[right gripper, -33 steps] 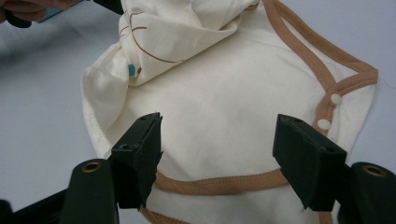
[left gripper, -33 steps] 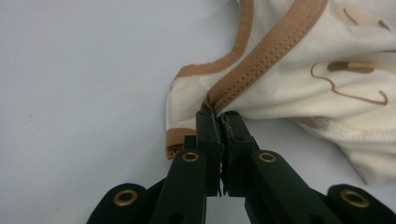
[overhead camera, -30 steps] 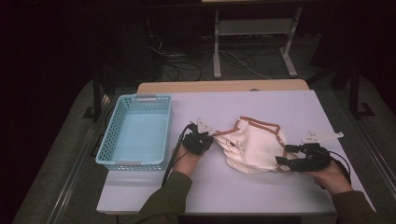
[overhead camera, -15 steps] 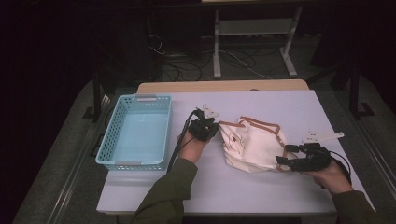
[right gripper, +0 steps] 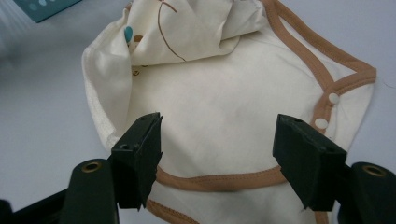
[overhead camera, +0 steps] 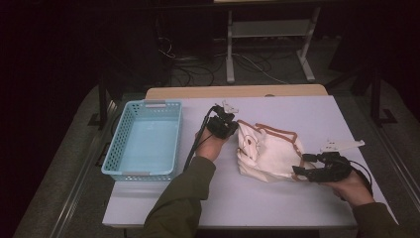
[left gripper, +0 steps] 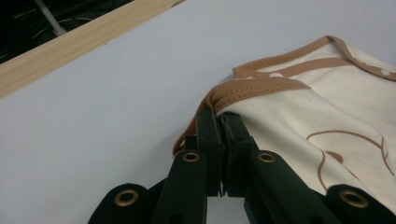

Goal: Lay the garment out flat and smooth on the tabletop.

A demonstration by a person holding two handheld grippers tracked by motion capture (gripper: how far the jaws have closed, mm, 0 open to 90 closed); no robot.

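The garment [overhead camera: 270,153] lies mid-table, right of the basket [overhead camera: 143,141]. The left gripper [left gripper: 220,122] pinches its brown trim; the right gripper [right gripper: 217,140] hovers over the near hem, jaws spread. Fold steadily, keeping the pinched edge taut and aligned.

this looks like a lab or a recording room, not a home: a plain white rectangular table with a light wooden edge [overhead camera: 237,91] stands in dark space, with loose black cables on the grey floor [overhead camera: 208,69] and a pale metal stand frame [overhead camera: 267,34] behind.
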